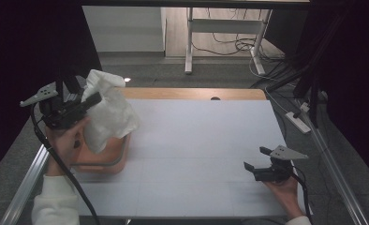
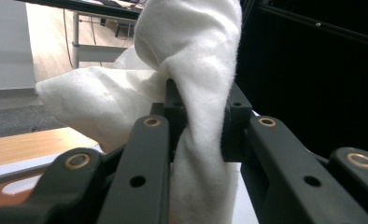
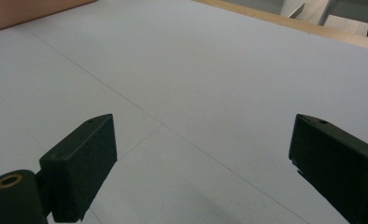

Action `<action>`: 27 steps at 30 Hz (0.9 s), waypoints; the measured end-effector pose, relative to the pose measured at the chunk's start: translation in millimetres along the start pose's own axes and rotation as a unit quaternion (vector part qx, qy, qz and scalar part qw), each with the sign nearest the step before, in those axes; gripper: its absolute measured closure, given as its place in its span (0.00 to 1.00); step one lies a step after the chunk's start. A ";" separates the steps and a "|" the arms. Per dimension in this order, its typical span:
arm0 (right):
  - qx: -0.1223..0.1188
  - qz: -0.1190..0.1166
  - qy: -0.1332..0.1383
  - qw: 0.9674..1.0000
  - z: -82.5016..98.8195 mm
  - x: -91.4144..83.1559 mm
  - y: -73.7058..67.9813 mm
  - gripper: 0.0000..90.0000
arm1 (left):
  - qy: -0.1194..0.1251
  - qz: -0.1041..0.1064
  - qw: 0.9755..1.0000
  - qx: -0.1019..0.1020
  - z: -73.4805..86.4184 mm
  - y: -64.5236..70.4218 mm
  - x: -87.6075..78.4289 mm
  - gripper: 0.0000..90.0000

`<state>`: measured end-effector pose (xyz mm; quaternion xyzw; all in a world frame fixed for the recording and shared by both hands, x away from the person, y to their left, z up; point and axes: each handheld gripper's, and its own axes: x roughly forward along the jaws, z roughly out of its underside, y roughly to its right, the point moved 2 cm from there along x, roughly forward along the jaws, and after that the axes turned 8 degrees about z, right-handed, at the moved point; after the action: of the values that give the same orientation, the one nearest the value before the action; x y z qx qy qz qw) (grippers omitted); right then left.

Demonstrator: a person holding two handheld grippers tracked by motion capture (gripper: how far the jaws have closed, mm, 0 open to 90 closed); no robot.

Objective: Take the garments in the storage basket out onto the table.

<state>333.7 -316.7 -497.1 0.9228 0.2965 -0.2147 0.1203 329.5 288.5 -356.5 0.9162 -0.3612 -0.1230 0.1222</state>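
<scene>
A white cloth (image 1: 108,110) hangs bunched above an orange basket (image 1: 103,161) at the table's left side. My left gripper (image 1: 91,100) is shut on the cloth and holds it up over the basket. In the left gripper view the two black jaws pinch a thick fold of the cloth (image 2: 196,93) between them, and the fabric bulges above and droops below the pads. My right gripper (image 1: 256,158) rests low over the white table top at the front right, held in a hand, open with nothing between its fingers (image 3: 84,163).
The white table top (image 1: 196,145) has a wooden strip along its far edge. The orange basket has a grey handle (image 1: 119,157). A metal rail (image 1: 28,183) runs along the left edge. Beyond the table stand a desk frame (image 1: 189,42) and floor cables (image 1: 234,44).
</scene>
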 end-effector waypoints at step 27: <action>-0.004 0.001 0.000 1.000 0.0 -0.1 -0.3 0.09 | 0.003 0.042 0.999 0.010 -4.8 21.6 26.9 0.85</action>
<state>333.4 -316.6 -497.1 0.9227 0.2960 -0.2135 0.1243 336.4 255.3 -349.0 0.9020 -0.3999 -0.1117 0.1186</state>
